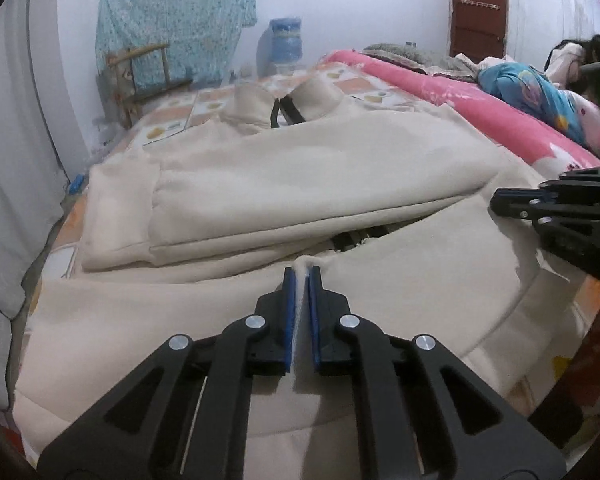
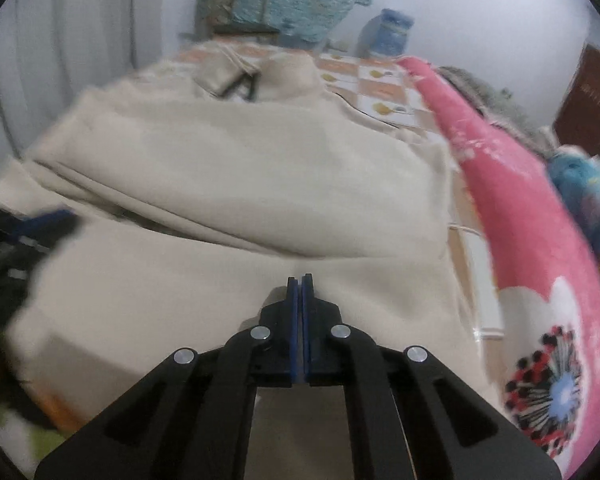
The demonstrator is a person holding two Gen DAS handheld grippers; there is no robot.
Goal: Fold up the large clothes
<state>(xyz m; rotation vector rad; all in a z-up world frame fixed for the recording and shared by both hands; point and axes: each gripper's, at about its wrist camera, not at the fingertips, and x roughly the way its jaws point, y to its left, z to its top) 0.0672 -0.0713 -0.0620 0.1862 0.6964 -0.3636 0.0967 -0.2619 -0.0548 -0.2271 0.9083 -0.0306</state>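
We pinch the cream jacket [image 1: 300,168] hem in our left claw [image 1: 301,276]; our right claw [image 2: 300,280] looks closed on it too, so uneven lifting could undo the folded sleeve [image 1: 228,204]

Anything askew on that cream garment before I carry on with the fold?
Yes: a dark gap shows between the folded sleeve and the lower panel of the cream garment, so the layers aren't lying flush there. The left gripper pinches the fabric edge just below.

Place: a home bedroom
Signs: bed [image 1: 204,100] with patterned sheet, pink blanket [image 1: 480,112], wooden door [image 1: 478,8], wooden chair [image 1: 148,76] by wall
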